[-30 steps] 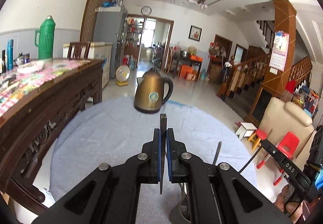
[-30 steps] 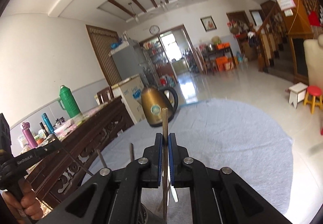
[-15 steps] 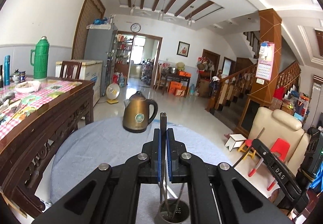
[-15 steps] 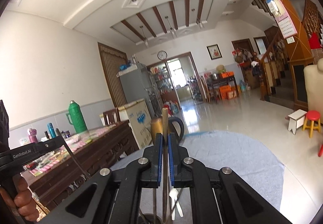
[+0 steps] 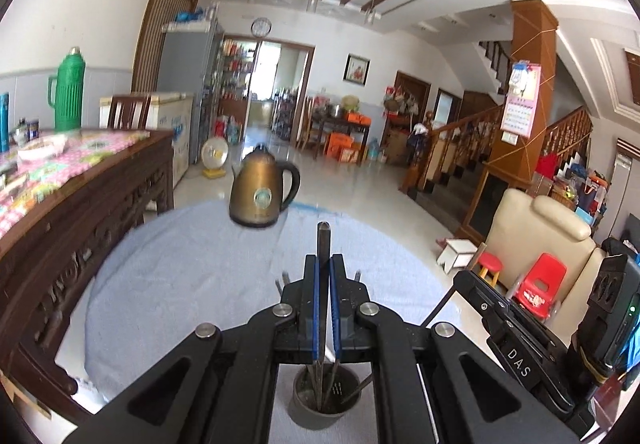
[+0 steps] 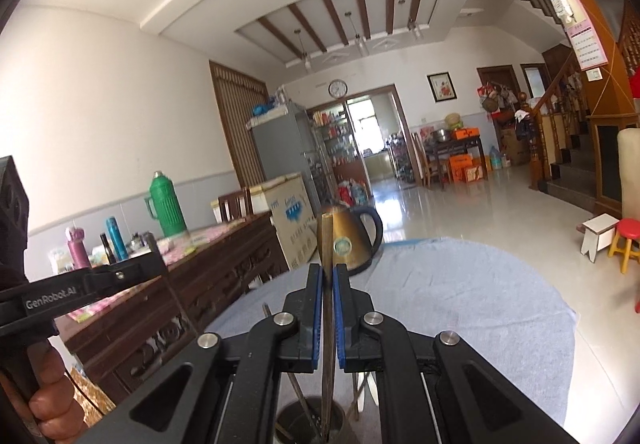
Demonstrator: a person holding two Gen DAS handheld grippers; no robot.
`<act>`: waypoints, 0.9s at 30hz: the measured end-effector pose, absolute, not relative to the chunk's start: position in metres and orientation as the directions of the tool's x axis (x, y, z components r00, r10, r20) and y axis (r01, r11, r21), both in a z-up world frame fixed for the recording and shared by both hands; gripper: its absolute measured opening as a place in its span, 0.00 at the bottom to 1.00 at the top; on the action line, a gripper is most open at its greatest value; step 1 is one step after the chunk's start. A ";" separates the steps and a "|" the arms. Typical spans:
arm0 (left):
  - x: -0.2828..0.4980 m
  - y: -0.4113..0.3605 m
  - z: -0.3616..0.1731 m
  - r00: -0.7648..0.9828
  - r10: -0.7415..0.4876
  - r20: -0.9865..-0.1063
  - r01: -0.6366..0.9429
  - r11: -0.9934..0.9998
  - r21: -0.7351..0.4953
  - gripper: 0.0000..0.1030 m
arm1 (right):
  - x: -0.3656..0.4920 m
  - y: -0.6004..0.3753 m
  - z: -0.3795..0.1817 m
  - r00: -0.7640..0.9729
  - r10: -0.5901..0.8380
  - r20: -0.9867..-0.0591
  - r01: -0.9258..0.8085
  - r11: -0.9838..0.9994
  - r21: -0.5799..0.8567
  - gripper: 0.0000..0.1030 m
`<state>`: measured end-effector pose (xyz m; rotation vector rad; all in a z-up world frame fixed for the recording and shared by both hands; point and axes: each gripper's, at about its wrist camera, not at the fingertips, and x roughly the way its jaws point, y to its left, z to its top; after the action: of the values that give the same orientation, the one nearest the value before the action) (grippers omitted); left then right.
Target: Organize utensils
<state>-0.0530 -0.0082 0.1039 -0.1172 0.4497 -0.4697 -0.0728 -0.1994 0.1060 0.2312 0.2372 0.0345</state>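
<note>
Two utensil handles rise between cup (image 5: 325, 400) and kettle (image 5: 260, 189).

A dark metal utensil (image 5: 323, 244) stood upright, its lower end inside a grey round holder (image 5: 325, 398) on the blue-grey cloth. A brownish, chopstick-like utensil (image 6: 327, 244) also stood upright, reaching down into the same holder (image 6: 310, 420), where several other thin utensils (image 6: 298, 394) leaned.

Both claws are lifting up and away. The left claw (image 5: 325, 280) is pulling its dark stick (image 5: 323, 240) higher, so the cup (image 5: 325, 396) is coming into view below. The right claw (image 6: 328, 288) is raising its brown stick (image 6: 327, 244) over the cup (image 6: 310, 422) too.
</note>
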 end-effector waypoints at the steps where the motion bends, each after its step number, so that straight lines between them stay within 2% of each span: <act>1: -0.051 -0.009 0.100 0.792 -0.459 -0.403 0.406 0.888 -0.215 0.05 | -0.072 -0.199 0.103 0.969 0.061 -0.238 -0.005 0.973 0.230 0.06; 10: -0.055 -0.012 0.090 0.787 -0.443 -0.431 0.391 0.897 -0.207 0.05 | -0.068 -0.199 0.092 0.960 0.074 -0.268 -0.010 0.973 0.231 0.06; 27: -0.055 -0.023 0.064 0.745 -0.389 -0.541 0.362 0.918 -0.162 0.05 | -0.074 -0.205 0.073 0.932 0.088 -0.353 0.007 0.965 0.261 0.06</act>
<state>-0.0548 -0.0233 0.0639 -0.0478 0.6033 -0.4114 -0.0738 -0.2053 0.0732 0.2622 0.3707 0.0422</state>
